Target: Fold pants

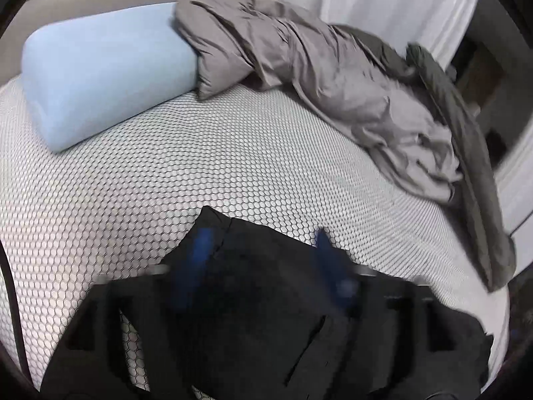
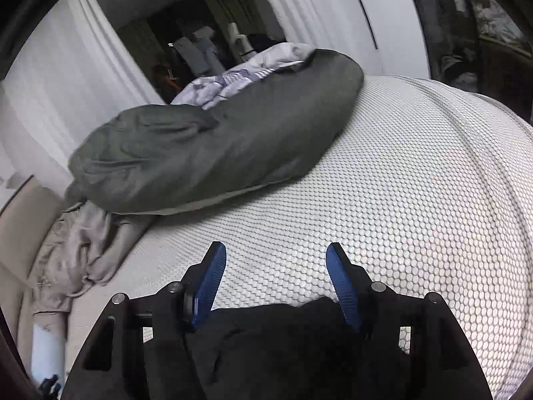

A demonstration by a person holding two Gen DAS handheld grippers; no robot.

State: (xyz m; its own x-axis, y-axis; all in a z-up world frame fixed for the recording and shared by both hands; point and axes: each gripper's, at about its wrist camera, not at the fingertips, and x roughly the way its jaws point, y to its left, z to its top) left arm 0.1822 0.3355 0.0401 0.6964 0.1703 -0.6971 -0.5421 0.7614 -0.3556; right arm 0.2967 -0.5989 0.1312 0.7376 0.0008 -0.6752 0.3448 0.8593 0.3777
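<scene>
Here, in the left wrist view, the left gripper (image 1: pixel 261 243) is held low over the bed (image 1: pixel 233 166), its jaws spread wide with the black pants (image 1: pixel 266 300) bunched between them. In the right wrist view, the right gripper (image 2: pixel 276 260) is also held low, its jaws wide apart, and the pants (image 2: pixel 273 333) are seen near its base.

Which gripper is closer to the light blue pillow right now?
Left. The left gripper faces the light blue pillow across bare mattress. The right gripper points toward the dark green duvet, no pillow visible ahead.
</scene>
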